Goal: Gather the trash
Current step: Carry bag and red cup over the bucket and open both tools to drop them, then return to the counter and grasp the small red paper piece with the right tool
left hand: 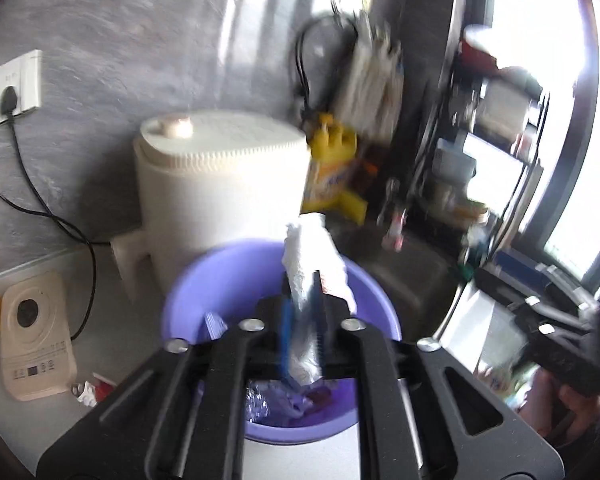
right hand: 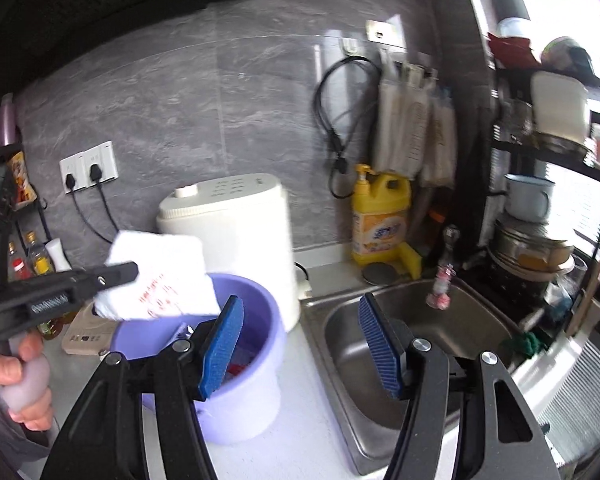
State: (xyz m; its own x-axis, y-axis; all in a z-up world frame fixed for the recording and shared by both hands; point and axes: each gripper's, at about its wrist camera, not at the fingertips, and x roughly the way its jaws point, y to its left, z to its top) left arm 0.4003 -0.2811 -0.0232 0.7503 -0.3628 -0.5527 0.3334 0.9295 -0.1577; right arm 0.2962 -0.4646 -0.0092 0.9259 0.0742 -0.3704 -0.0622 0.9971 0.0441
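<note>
1. the white wrapper [left hand: 314,276] is a crumpled, flattened packet with red print on one face, clamped between the left gripper's [left hand: 302,312] blue pads and held directly over the bucket's mouth.
2. the purple bucket [right hand: 244,396] stands upright on the white counter, just left of the sink and in front of a cream appliance.
3. inside it lies crumpled trash [left hand: 278,402], including silvery foil and something red.

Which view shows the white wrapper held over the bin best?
The right wrist view: the white wrapper appears side-on, sharp, red print visible, clamped in the left gripper above the purple bin. The left wrist view shows it edge-on, blurred, partly hidden between the gripper's pads.
</note>
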